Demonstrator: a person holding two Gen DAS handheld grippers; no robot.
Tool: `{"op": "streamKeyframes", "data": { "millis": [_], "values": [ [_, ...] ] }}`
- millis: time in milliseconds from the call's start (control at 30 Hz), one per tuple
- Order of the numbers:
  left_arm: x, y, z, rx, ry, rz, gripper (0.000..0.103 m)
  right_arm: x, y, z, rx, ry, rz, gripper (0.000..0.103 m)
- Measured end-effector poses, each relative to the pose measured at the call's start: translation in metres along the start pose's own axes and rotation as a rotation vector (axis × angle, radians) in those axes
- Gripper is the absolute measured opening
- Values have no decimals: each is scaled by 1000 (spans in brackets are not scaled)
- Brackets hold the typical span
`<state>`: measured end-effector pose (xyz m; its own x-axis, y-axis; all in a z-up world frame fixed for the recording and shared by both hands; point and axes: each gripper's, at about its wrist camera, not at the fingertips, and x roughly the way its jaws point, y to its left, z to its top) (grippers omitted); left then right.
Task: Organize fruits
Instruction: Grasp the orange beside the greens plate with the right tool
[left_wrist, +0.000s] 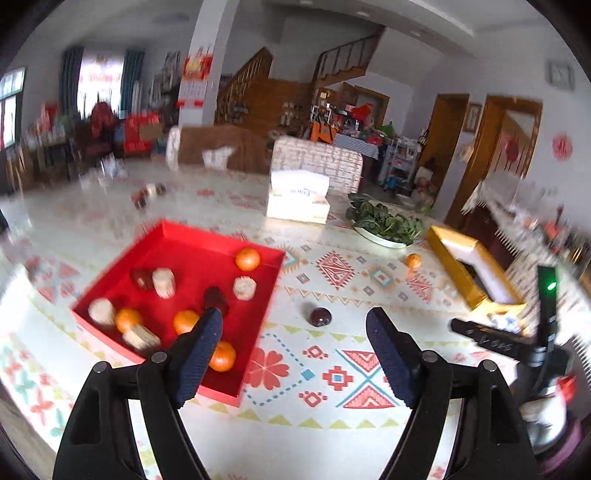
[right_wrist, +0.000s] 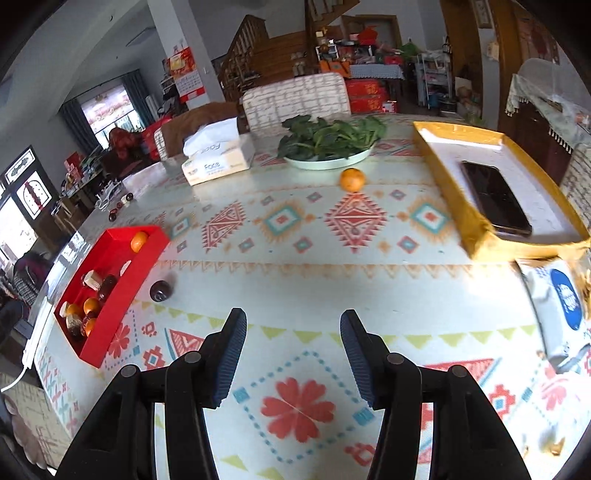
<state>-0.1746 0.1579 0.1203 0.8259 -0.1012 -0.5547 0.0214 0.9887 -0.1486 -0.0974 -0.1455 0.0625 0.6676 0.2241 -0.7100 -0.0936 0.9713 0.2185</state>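
A red tray (left_wrist: 207, 240) on the patterned tablecloth holds several oranges, dark red fruits and pale round pieces. It also shows in the right wrist view (right_wrist: 107, 328) at the left. A dark red fruit (left_wrist: 320, 316) lies loose on the cloth just right of the tray, also seen in the right wrist view (right_wrist: 161, 290). A loose orange (left_wrist: 413, 260) lies near the greens plate, also in the right wrist view (right_wrist: 352, 179). My left gripper (left_wrist: 294, 334) is open and empty, just short of the dark fruit. My right gripper (right_wrist: 293, 332) is open and empty above the cloth.
A plate of leafy greens (right_wrist: 327, 142) and a tissue box (right_wrist: 218, 162) stand at the back. A yellow tray (right_wrist: 476, 229) with a phone (right_wrist: 495, 197) sits right, a blue-and-white packet (right_wrist: 557, 306) beside it. Small dark items (right_wrist: 120, 206) lie far left.
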Motion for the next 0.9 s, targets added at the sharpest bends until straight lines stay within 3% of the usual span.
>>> {"op": "streamKeyframes", "data": {
  "millis": [67, 333, 900],
  "values": [
    [-4, -16, -3, 64, -27, 63, 80, -3, -6, -2, 16, -7, 4, 58],
    [3, -42, -11, 169, -28, 163, 80, -11, -22, 3, 58, -39, 13, 58],
    [49, -44, -22, 187, 96, 169, 80, 10, -40, 41, 96, -20, -18, 58]
  ]
}}
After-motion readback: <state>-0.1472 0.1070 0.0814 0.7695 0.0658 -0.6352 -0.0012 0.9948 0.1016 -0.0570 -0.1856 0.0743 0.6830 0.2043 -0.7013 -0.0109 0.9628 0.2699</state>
